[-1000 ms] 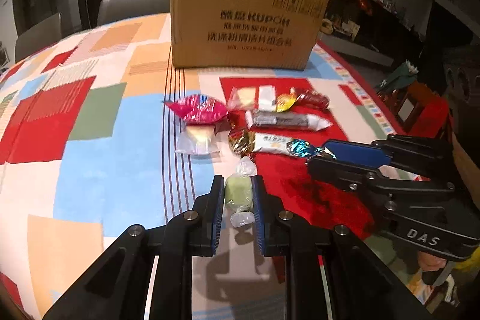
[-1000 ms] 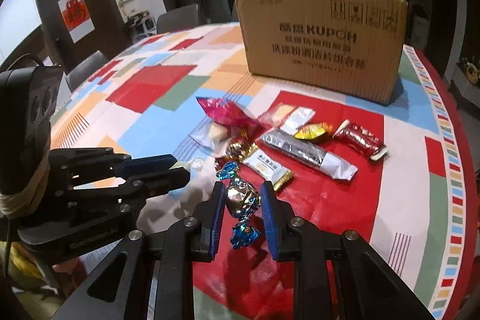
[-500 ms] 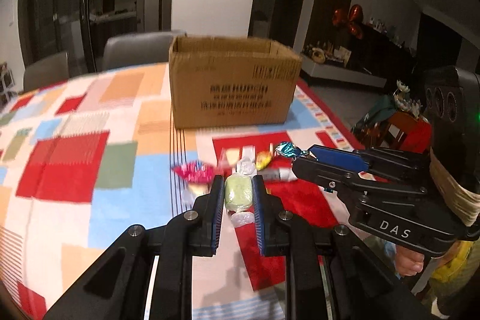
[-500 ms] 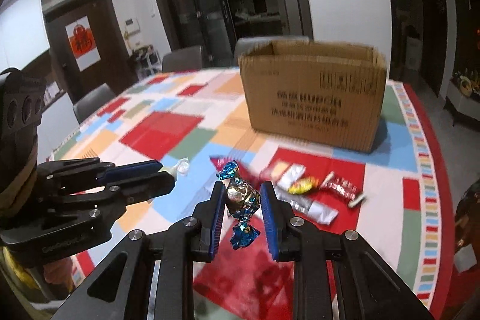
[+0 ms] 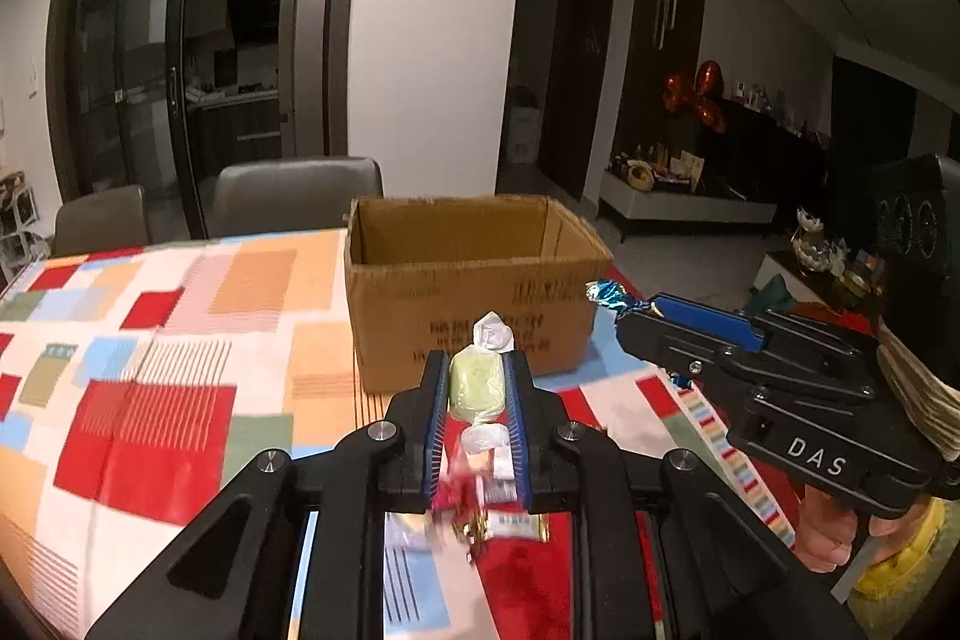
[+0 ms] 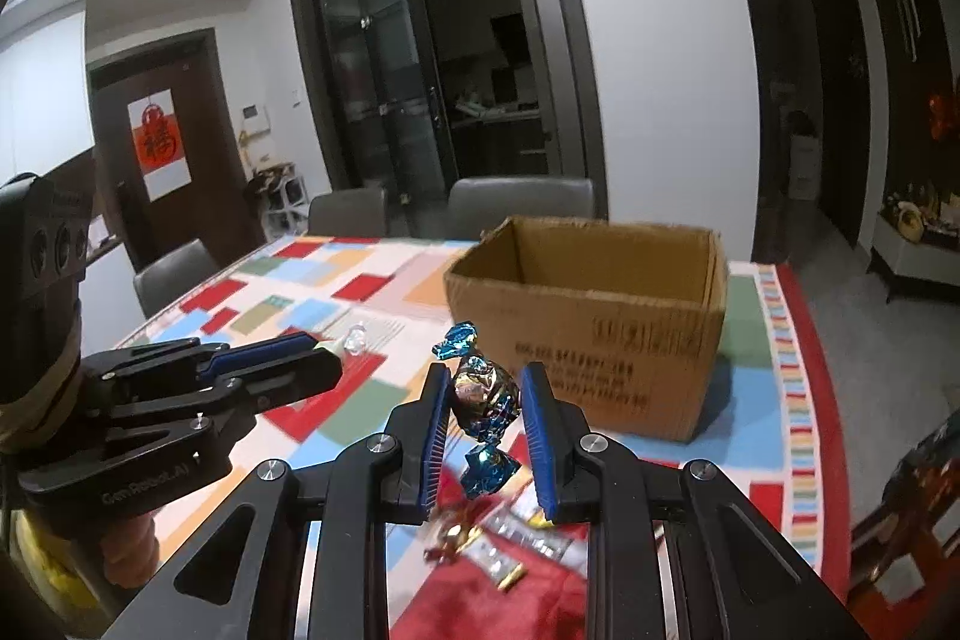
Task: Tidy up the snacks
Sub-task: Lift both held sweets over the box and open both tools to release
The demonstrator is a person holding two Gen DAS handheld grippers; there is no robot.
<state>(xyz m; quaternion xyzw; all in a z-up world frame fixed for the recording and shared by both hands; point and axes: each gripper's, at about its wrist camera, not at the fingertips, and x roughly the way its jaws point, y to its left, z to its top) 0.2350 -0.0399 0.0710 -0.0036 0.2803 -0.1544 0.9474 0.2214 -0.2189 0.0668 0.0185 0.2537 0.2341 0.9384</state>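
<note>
Two wrapped sweets are hanging in the air above the near edge of the table, each pinched in its own tool. The left gripper is clamping the pale green candy across its middle, twisted wrapper ends pointing up and down between the pads. The right gripper is squeezing the foil candy the same way, its long axis running upright with blue twists above and below. Both are likely feeling light and slightly yielding, the foil one probably slippery, so gripping the plump centre rather than the flimsy twists looks wise. The open cardboard box is sitting toward the far edge, beyond both sweets. More snacks are lying below on the tablecloth.
</note>
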